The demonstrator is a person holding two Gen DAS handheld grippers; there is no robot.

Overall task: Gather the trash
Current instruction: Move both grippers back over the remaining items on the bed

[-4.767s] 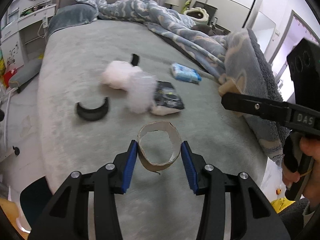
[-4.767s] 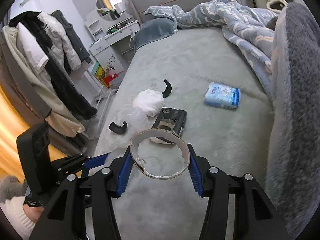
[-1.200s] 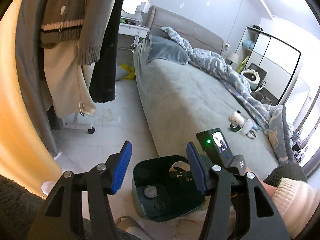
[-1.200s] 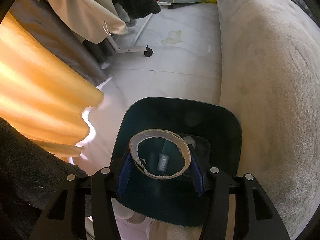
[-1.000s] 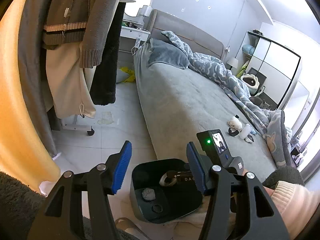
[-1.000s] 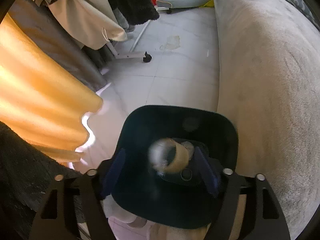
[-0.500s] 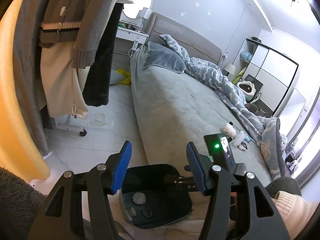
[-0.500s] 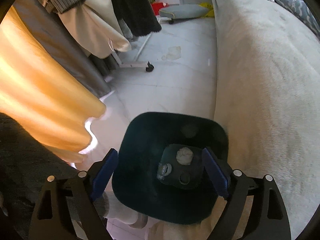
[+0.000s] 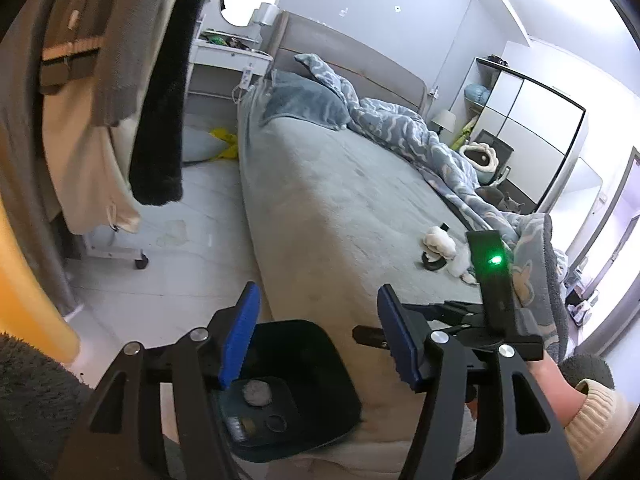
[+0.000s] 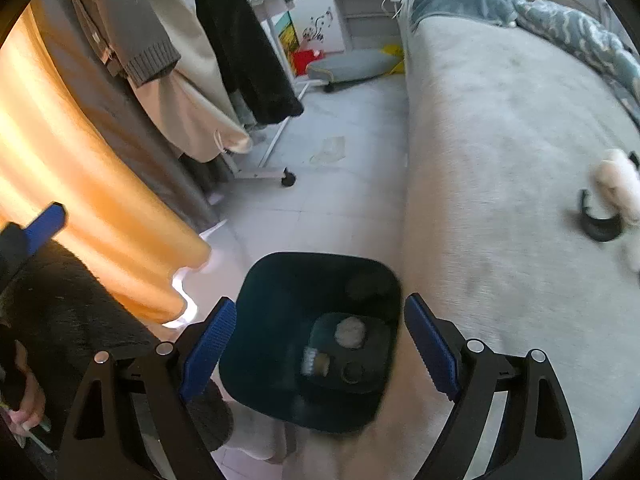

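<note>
Right gripper [image 10: 316, 346] hangs released over the bin [image 10: 280, 280] beside the bed [image 10: 500, 120]; left gripper [image 9: 314, 336], empty, is opening

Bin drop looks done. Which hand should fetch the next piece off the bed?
Probably the right. The right gripper is open, empty, and nearer the bed with the black curved piece. The left gripper, also empty, jaws opening, sits on the floor side.

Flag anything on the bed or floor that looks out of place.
Loose litter lies on the grey bed: a white fluffy wad beside a black curved strip, far from the dark bin. On the floor, a pale stain or scrap sits near the clothes rack's wheel.
</note>
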